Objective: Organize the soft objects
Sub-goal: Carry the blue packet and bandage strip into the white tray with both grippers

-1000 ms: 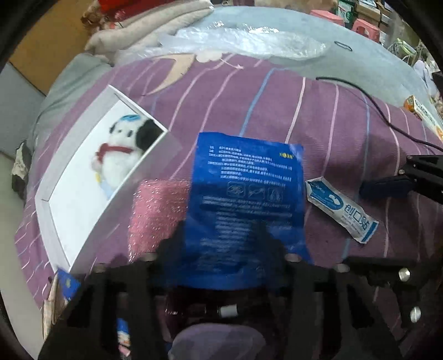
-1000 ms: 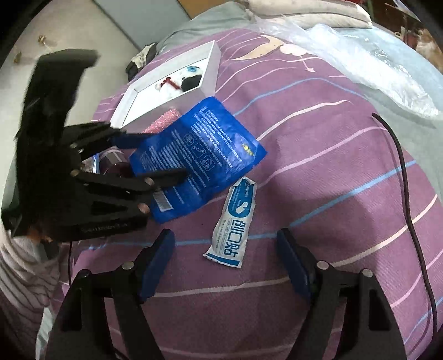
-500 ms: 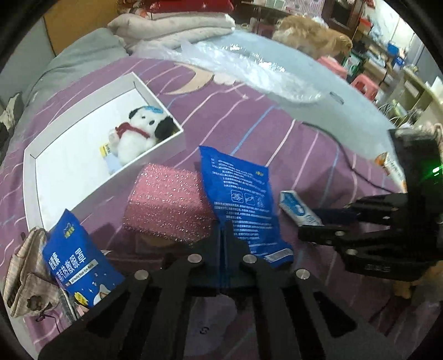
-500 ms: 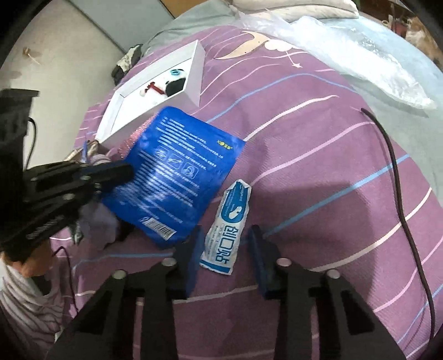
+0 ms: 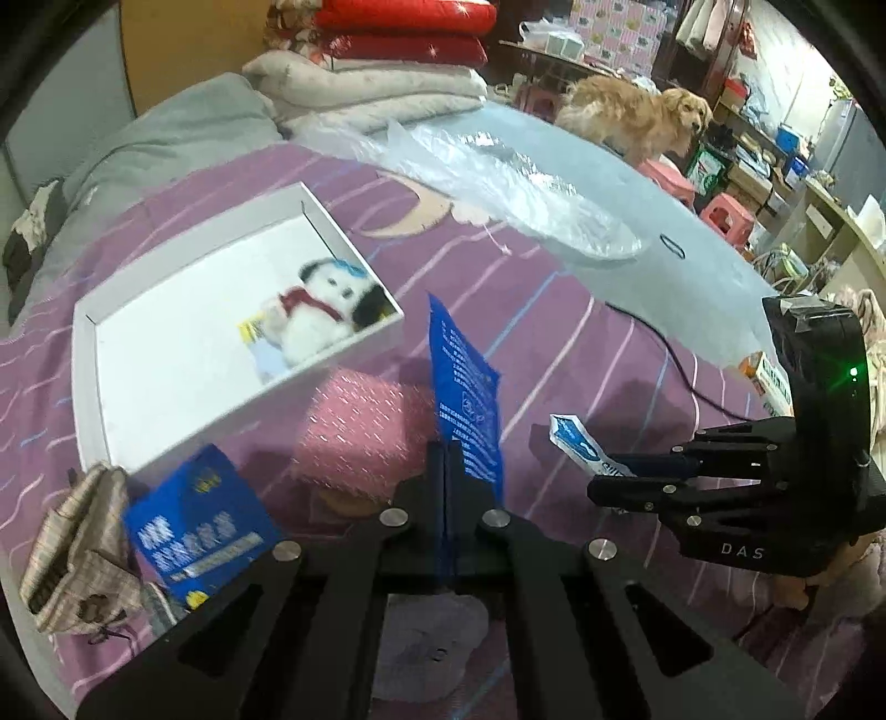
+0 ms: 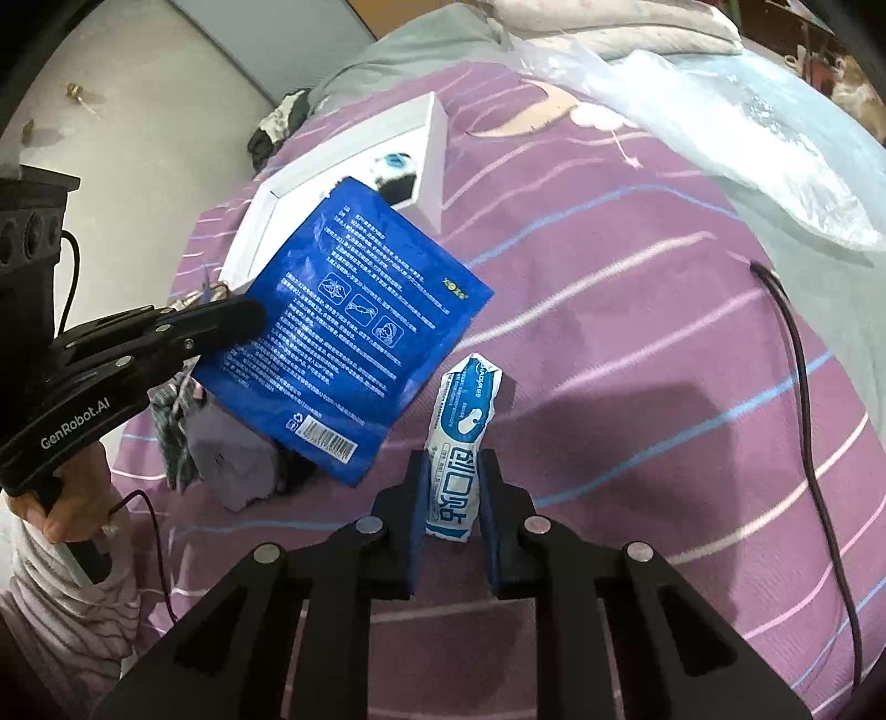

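A purple striped bedspread [image 5: 581,343] covers the bed. At its far side lies a crumpled clear plastic sheet [image 5: 498,183], with folded beige blankets [image 5: 365,94] and red cushions [image 5: 387,27] stacked behind. A black cable [image 6: 803,354] trails across the cover. A golden dog [image 5: 631,116] stands beyond the bed, near pink stools [image 5: 725,219].

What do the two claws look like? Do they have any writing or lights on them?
Both are black plastic with silver bolts. The left claw says "GenRobot.AI" in white, and a thin cable trails near its handle. The right claw has blue pads on its fingers, "DAS" in pale letters, and a boxy black top with a small green light. The hand holding the left one wears a pink striped sleeve.
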Demonstrator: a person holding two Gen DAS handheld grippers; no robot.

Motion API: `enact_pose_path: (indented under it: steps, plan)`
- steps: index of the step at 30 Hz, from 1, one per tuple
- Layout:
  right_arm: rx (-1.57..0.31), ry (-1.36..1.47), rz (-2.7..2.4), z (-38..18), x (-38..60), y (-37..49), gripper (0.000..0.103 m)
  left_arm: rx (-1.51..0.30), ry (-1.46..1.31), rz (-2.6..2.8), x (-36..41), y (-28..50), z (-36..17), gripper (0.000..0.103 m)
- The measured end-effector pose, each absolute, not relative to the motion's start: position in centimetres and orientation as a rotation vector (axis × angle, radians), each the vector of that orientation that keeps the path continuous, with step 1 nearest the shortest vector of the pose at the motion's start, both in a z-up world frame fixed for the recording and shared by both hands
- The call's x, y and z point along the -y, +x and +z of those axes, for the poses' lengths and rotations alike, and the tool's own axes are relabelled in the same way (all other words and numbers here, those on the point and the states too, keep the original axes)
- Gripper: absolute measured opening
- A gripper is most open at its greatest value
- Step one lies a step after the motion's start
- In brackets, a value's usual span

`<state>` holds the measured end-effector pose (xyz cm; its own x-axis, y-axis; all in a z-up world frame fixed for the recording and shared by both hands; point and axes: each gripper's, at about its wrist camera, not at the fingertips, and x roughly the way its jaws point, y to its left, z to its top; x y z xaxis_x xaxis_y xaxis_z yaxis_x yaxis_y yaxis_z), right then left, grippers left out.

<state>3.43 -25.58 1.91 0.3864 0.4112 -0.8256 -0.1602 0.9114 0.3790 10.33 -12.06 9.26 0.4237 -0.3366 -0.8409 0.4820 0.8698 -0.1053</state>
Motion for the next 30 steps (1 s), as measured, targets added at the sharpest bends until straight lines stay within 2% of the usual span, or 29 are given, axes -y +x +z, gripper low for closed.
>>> enact_pose_path:
  steps: [16, 30]
  plan:
    - [-1.016, 0.211, 0.427, 6.5, 21.4, 8.2, 0.016, -0.904, 0.086, -0.46, 8.9, 12.8, 12.8, 0.001]
    - [-0.947, 0.195, 0.47, 8.8, 16.7, 13.2, 0.016, -0.839, -0.117, -0.329, 1.9, 18.5, 13.7, 0.001]
